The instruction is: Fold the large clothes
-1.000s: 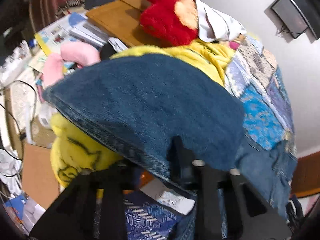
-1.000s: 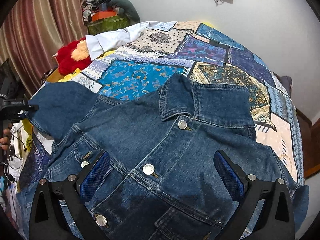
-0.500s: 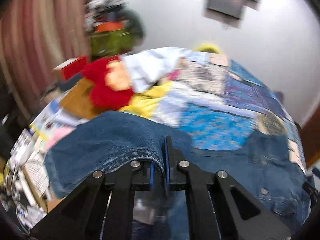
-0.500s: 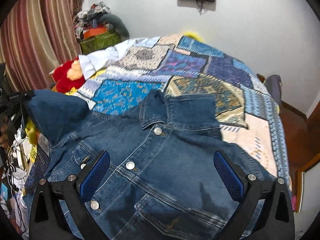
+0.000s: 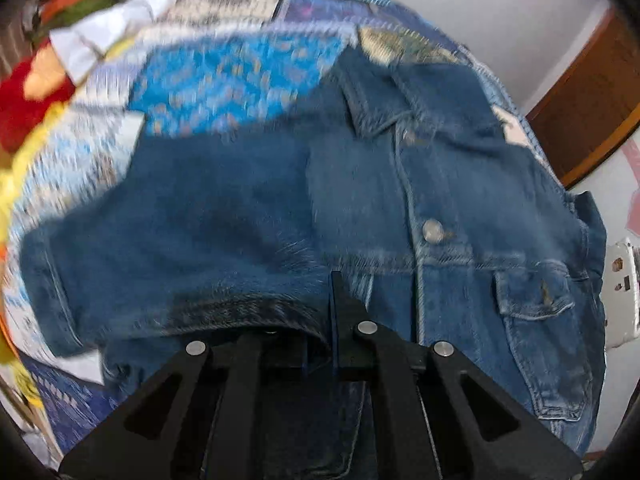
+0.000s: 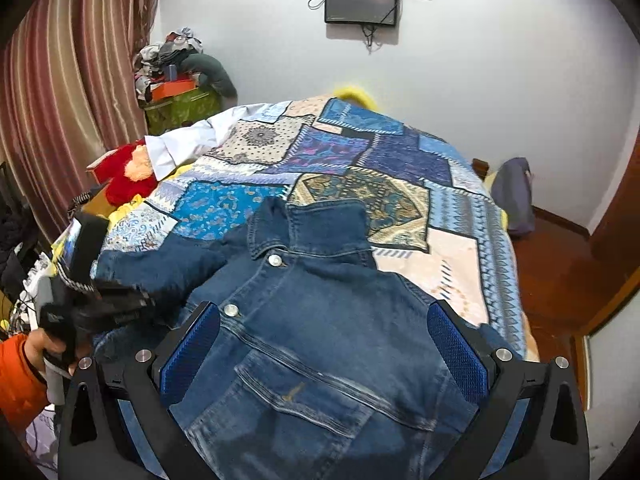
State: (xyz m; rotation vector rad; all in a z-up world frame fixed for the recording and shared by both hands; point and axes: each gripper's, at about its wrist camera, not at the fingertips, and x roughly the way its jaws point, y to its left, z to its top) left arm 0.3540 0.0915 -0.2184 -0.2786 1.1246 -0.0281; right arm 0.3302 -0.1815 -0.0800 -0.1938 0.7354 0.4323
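While your left tongs (image 5: 331,308) are clenched on the cuff edge of the jacket sleeve (image 5: 192,216), the denim bunches over the fingertips and the sleeve lies drawn across the front of the denim jacket (image 6: 320,320). In the right wrist view you can see those same tongs at the left edge, gripped by your hand (image 6: 48,350) in an orange sleeve (image 6: 16,376), with the sleeve fabric pulled toward the button placket. Your right tongs (image 6: 324,344) stand released, the blue pads (image 6: 456,348) wide apart above the jacket's lower front, with nothing between them.

The jacket lies face up on the bed (image 6: 460,248), collar (image 6: 304,224) toward the far wall, buttons closed, one chest pocket (image 6: 296,396) just ahead of your right tongs. Under it spreads a patchwork quilt (image 6: 352,152) in blues, creams and purples.

At the far left of the bed a white shirt (image 6: 180,146) lies beside a red plush toy (image 6: 128,176). Behind them, against the striped curtain (image 6: 68,92), stands a green box (image 6: 184,110); on top of it sit an orange item and a heap of clothes, though what is inside the box you cannot tell. A dark screen (image 6: 362,0) hangs on the wall.
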